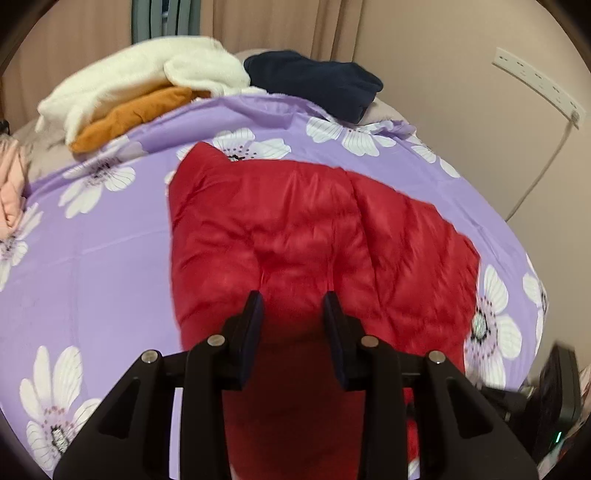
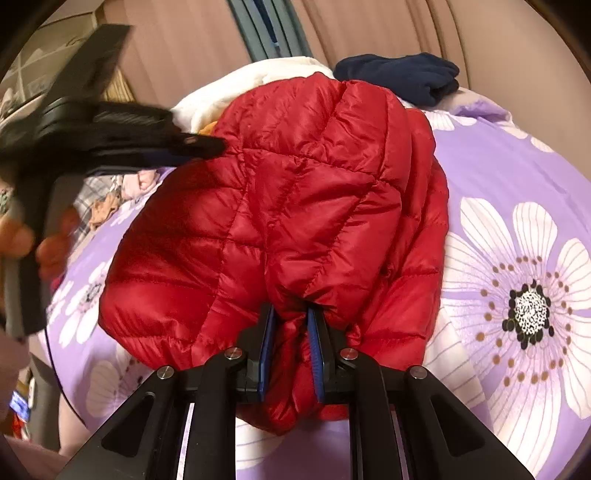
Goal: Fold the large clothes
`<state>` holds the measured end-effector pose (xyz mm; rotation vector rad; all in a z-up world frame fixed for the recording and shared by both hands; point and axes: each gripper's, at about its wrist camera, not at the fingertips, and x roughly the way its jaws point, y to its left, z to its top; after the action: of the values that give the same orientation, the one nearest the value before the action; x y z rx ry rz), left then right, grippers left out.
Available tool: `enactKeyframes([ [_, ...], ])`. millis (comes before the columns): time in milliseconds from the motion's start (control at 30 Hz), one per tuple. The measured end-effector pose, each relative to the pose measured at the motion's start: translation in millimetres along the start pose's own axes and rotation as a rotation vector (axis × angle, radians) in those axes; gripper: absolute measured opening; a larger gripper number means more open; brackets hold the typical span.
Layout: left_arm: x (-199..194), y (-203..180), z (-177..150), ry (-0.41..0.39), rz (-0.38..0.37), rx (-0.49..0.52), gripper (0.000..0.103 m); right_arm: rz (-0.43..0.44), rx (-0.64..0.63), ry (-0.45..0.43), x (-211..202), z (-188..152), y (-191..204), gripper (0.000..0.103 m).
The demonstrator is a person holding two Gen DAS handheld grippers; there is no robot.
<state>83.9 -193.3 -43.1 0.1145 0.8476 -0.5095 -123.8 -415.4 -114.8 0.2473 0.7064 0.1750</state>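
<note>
Red puffer jacket point(image 2: 295, 221) lies on the bed, on a purple floral sheet point(image 2: 517, 184), roughly mid-bed. In the right wrist view it is bunched and doubled over, quilted panels puffed up, one layer stacked on another along its right side. In the left wrist view point(image 1: 295, 240) it spreads flatter across the sheet, a pointed corner sticking up at the far left end.

Right gripper point(image 2: 291, 314): jaws close together, clamped on a gathered fold of the jacket at its near edge. Blue pads press the fabric from both sides; the fabric bulges out below the pads.

Left gripper point(image 1: 293, 299): jaws narrowly apart with a band of red jacket fabric running between them. Fabric fills the gap and seems to touch both fingers, so it looks clamped on the jacket; that frame is blurred. In the right wrist view the left gripper point(image 2: 207, 146) comes in from the left, blurred, its tip at the jacket's upper left edge. Part of a hand point(image 2: 44, 240) shows below it on the handle.

Around it: white fleece point(image 1: 147, 74) at the far end of the bed, lying on an orange garment point(image 1: 129, 118). Navy garment point(image 1: 317, 81) just right of the white one, apart from the jacket. Pink cloth point(image 1: 11, 188) at the left edge. Curtains point(image 1: 280, 22) behind the bed. White power strip point(image 1: 539, 85) on the wall at right, cord hanging down.
</note>
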Motion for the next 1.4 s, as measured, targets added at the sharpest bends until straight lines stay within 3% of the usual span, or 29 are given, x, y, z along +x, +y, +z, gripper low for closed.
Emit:
enactKeyframes([
  [233,-28,6,-45,0.011,-0.013,-0.004,0.036,-0.008,-0.001,0.011,0,3,1,0.016],
  [467,-21,8,-78,0.064,0.001,0.006,0.045,-0.012,0.010,0.027,1,6,3,0.016],
  [733,-11,8,-80,0.092,-0.015,-0.009,0.049,0.001,0.066,0.035,-10,12,-1,0.016],
  [1000,-13,12,-76,0.099,-0.033,-0.030,0.052,0.057,0.091,-0.150,-54,50,-5,0.017],
  [1267,-13,8,-78,0.099,-0.024,-0.010,0.053,0.037,0.078,-0.177,-31,82,-3,0.017],
  [1400,-12,8,-78,0.100,-0.027,-0.006,0.054,-0.008,0.119,-0.118,-7,89,-11,0.017],
])
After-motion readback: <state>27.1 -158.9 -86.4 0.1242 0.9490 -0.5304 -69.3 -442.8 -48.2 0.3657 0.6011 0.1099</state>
